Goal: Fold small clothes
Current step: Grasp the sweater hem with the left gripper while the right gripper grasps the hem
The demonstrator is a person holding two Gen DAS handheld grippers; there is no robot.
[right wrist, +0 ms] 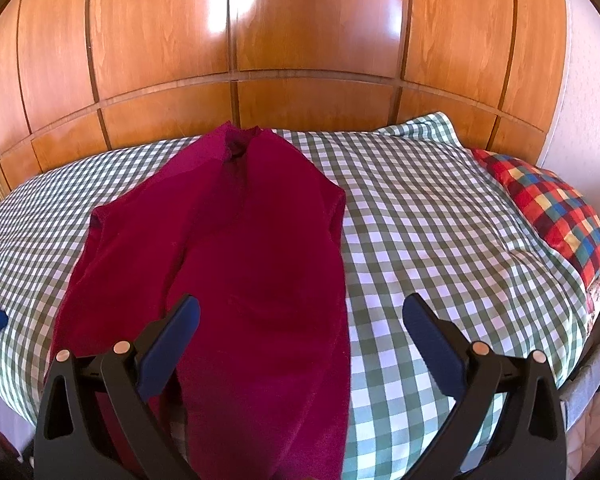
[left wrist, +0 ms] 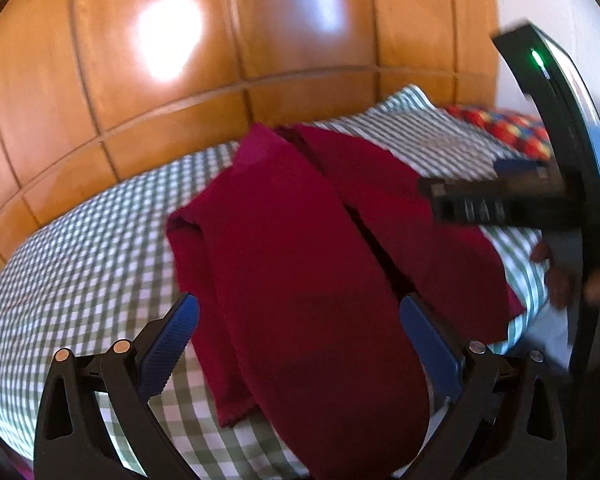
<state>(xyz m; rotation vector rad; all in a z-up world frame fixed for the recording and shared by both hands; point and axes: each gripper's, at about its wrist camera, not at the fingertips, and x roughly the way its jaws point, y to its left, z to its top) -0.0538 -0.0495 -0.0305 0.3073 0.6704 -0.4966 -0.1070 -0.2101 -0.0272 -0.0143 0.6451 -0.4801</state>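
Both claws, left claw [left wrist: 299, 344] and right claw [right wrist: 301, 346], hover spread wide, level above the red garment [right wrist: 236, 248].

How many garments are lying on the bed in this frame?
1: a dark red knitted garment lies lengthwise on the green-and-white checked bedspread, its sides folded inward, just ahead of both claws. Other clothes could lie outside the views.

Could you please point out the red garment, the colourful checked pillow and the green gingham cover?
red garment [right wrist: 260, 248], right wrist view, middle panel.
colourful checked pillow [right wrist: 556, 208], right wrist view, top face.
green gingham cover [right wrist: 440, 216], right wrist view, bare area.
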